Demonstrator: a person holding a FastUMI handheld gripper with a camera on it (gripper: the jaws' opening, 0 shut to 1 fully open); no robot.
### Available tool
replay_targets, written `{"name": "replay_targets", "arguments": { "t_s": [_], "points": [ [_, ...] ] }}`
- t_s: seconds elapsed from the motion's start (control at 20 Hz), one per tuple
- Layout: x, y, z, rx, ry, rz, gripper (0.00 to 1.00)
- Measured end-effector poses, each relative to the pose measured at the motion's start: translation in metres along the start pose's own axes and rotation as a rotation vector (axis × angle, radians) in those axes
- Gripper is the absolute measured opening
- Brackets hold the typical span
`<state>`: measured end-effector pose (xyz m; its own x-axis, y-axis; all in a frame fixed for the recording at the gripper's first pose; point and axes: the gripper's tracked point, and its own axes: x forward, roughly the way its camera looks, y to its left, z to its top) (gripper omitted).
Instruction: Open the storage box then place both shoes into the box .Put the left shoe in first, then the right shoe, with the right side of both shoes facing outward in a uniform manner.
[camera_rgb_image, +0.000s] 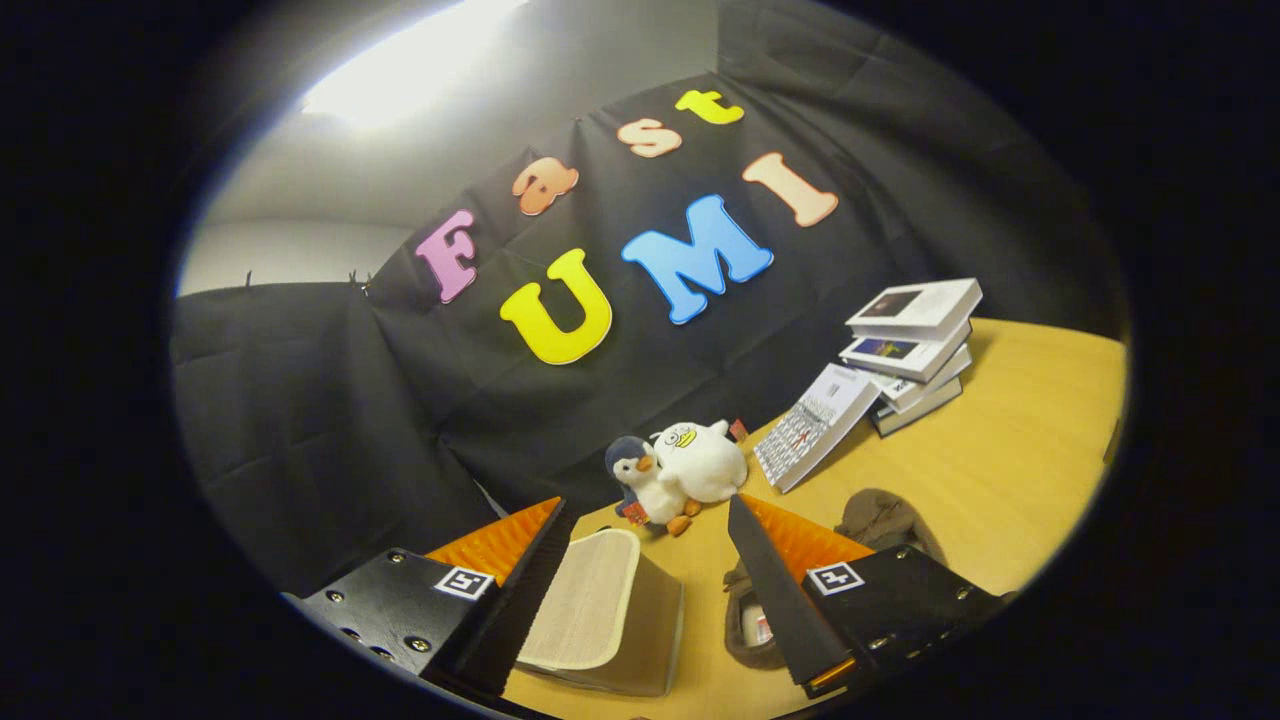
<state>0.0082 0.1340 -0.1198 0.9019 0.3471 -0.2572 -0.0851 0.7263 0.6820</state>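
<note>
Gripper view has the gripper (640, 545) tilted over the pale wooden worktop (1000, 470), fingers spread wide and holding nothing. Going left to right: right against the inside of the left finger sits a beige shoe (600, 610) with a ribbed cream sole, tipped on its side so the sole faces the camera. It's between the fingers but only near the left one, so no grip on it. Hard to say from this angle whether it's the left or right shoe.

Ahead of the fingers, near the booth wall, there's a small plush penguin (640, 485) lying against a white plush duck (700, 460). Next to the right finger, partly hidden behind it, is a brown fuzzy shoe or slipper (880, 520), looks soft and floppy. Further right and back, an open white booklet (815, 425) leans on a stack of white books (915, 345).

The storage box isn't anywhere to be pointed at here, so my guess is this is the very start. Next move would probably be finding the box and getting its lid open before touching either shoe. The soft shoes will likely squash under the fingers, so a grip on the sole edge seems safer.
</note>
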Motion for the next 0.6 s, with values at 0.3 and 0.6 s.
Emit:
{"name": "replay_targets", "arguments": {
  "t_s": [0.3,0.6],
  "points": [
    [0.021,0.003,-0.055,0.227,0.160,0.071,0.97],
    [0.037,-0.002,-0.106,0.487,0.303,0.080,0.97]
  ]
}}
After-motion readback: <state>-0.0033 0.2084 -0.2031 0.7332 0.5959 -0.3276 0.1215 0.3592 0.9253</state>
